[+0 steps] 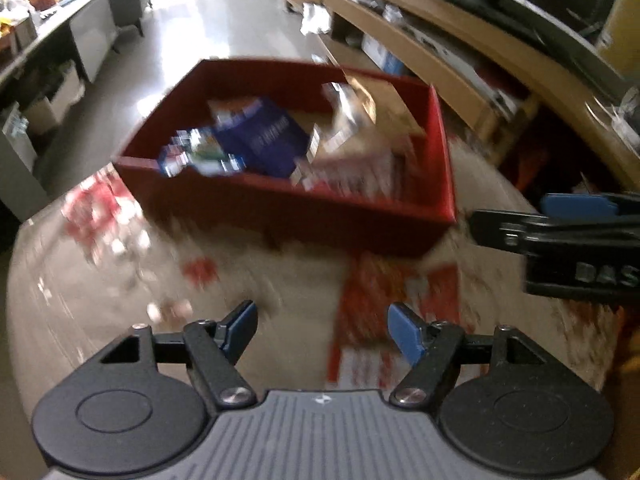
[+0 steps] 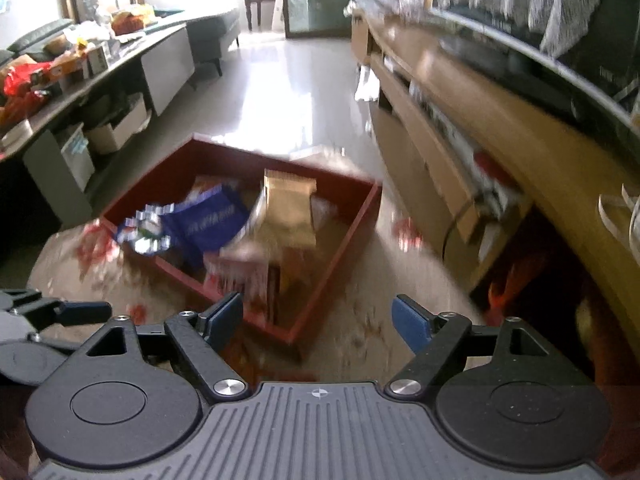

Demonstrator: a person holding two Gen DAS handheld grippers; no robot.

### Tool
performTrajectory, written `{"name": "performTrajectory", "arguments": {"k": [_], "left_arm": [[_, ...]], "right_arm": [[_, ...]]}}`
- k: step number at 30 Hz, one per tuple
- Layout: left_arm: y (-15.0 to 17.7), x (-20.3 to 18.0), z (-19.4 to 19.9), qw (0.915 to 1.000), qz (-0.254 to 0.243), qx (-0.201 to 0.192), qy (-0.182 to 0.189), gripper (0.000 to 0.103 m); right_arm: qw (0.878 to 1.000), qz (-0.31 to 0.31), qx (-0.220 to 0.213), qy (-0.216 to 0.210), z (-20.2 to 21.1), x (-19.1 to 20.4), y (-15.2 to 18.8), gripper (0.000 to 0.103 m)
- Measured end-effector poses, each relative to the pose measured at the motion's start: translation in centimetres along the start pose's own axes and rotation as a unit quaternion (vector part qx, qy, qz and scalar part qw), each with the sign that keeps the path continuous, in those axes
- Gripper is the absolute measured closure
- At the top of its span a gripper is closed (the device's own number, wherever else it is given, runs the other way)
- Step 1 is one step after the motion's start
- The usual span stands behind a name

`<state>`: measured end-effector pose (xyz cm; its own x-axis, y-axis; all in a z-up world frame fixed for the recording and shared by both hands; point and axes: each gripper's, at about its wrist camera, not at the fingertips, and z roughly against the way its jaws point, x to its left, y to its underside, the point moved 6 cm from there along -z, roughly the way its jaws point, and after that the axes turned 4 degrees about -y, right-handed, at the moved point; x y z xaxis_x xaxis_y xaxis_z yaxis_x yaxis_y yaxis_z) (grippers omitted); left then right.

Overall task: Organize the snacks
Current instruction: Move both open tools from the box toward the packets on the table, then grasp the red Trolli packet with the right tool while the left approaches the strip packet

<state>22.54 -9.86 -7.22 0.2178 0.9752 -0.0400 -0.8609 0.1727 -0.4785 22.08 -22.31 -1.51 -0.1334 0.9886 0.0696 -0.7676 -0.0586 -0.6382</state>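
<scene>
The left gripper (image 1: 322, 330) has its blue-padded jaws spread apart with nothing between them, angled down over a pale patterned surface (image 1: 100, 320) with red markings. The right gripper (image 2: 318, 316) is likewise parted and empty, tilted down just short of the near corner of a red open-topped box (image 2: 340, 236). Inside the box lie snacks in a loose heap: a dark blue packet (image 2: 208, 224) with white lettering, a tan paper bag (image 2: 290, 212) leaning upright, and a small shiny blue-and-white wrapper (image 2: 144, 232) at the left edge. Motion blur smears everything; labels cannot be read, and red-and-white packets (image 1: 384, 320) beneath the left gripper are hard to make out. The right gripper's fingers (image 1: 560, 220) enter the left view at its right edge, cut off.
</scene>
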Motion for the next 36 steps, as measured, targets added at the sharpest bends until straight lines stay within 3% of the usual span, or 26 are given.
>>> {"name": "performTrajectory", "arguments": {"k": [8,14,19,25,29,33,36], "left_arm": [[3.5,2.9,0.4,0.9994,0.021,0.026,-0.01,0.027],[5.1,4.4,-0.5,0.9985,0.025,0.047,-0.008,0.027],[5.4,4.2,-0.9,0.9984,0.017,0.054,0.0,0.027],[5.3,3.8,-0.7,0.9983,0.014,0.055,0.008,0.027],[5.2,3.6,0.0,0.9987,0.011,0.048,0.016,0.027],[5.2,3.8,0.2,0.9987,0.012,0.046,0.02,0.027],[5.3,3.9,-0.2,0.9983,0.015,0.053,0.019,0.027]], "right_arm": [[0.994,0.05,0.083,-0.054,-4.3,2.5,3.1,0.017],[0.976,0.154,0.123,-0.092,-7.0,6.2,4.4,0.017],[0.967,0.192,0.137,-0.095,-9.0,7.3,4.5,0.013],[0.962,0.197,0.17,-0.086,-8.6,7.2,7.1,0.018],[0.963,0.142,0.199,-0.111,-6.7,6.1,8.7,0.027],[0.965,0.128,0.191,-0.128,-4.1,5.3,9.2,0.025],[0.97,0.181,0.141,-0.082,-4.2,5.5,7.4,0.019]]}}
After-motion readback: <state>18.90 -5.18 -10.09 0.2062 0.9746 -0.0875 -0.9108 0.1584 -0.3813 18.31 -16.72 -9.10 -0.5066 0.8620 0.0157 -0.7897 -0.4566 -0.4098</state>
